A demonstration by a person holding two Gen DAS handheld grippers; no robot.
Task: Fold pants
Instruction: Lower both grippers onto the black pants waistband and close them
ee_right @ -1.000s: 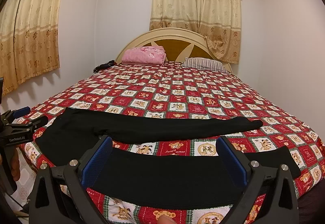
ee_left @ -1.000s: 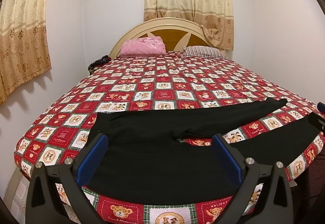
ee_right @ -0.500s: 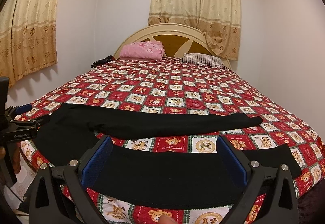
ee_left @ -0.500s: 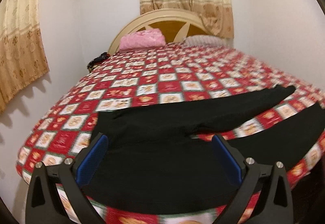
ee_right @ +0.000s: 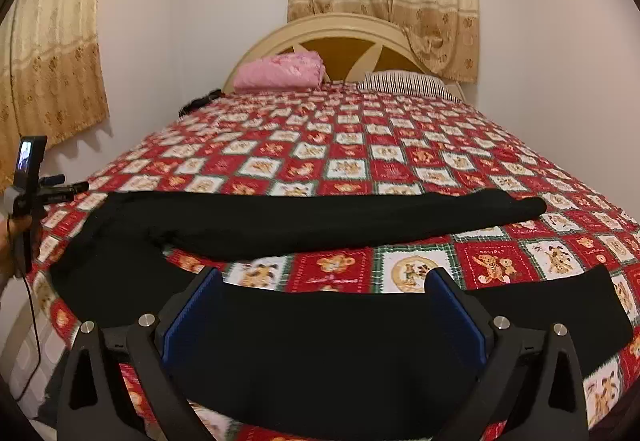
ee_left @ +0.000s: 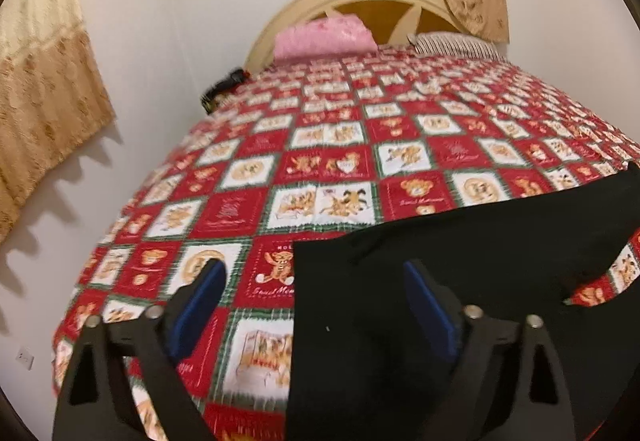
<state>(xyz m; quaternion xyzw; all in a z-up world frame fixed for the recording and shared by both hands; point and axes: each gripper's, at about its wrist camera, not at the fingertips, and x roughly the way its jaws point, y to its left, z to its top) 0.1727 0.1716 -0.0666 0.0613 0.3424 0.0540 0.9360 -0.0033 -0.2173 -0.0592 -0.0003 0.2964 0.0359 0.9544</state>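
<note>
Black pants [ee_right: 320, 225] lie flat across the foot of the bed, waist at the left, both legs spread toward the right. My right gripper [ee_right: 324, 305] is open and empty, low over the near leg [ee_right: 328, 353]. My left gripper [ee_left: 316, 301] is open and empty, straddling the waistband's left edge of the pants [ee_left: 460, 241]; its right finger is over the cloth, its left finger over the quilt. The left gripper also shows in the right wrist view [ee_right: 66, 191], at the bed's left edge by the waist.
The bed has a red teddy-bear patchwork quilt [ee_right: 360, 145]. A pink folded blanket [ee_right: 280, 71] and a striped pillow [ee_right: 404, 81] lie by the cream headboard [ee_right: 340, 29]. A dark object [ee_left: 224, 87] sits at the far left bed edge. Walls and curtains surround the bed.
My left gripper has swung left and dropped closer to the waistband; the pants now fill only the right of its view. My right gripper has moved lower and nearer over the near leg.
</note>
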